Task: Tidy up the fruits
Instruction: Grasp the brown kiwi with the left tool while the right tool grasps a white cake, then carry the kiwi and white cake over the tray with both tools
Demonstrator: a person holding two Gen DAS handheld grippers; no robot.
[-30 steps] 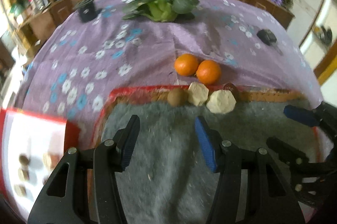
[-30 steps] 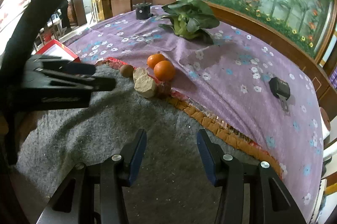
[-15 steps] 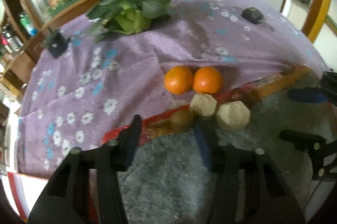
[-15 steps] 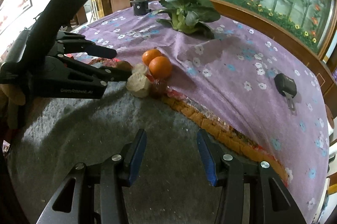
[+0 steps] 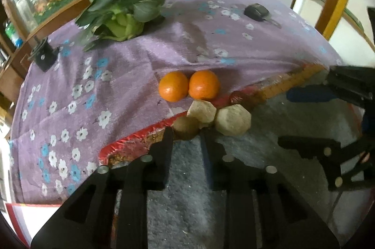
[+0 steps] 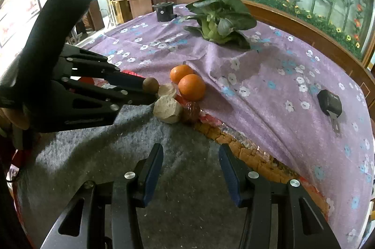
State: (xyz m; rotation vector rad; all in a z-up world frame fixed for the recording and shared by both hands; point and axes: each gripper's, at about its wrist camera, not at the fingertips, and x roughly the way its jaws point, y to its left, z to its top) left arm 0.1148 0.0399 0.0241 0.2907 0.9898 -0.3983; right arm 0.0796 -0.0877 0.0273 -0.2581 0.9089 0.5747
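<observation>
Here the left hand-held gripper (image 5: 186, 139) has its fingers set either side of the small brown fruit (image 5: 185, 128), which lies at the edge of the grey mat (image 5: 187, 202) just left of the two pale faceted lumps (image 5: 232, 120); contact seems likely, though I cannot tell if they truly press it. The right hand-held gripper (image 6: 191, 172) hangs wide apart, holding nothing, over the mat, with the two oranges (image 6: 191, 87) just beyond the lumps on the desk.

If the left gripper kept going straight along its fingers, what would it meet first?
The small brown round fruit: the left gripper is open with that fruit right at its fingertips. Contact can't be confirmed. The pale peeled chunk sits just behind.
</observation>
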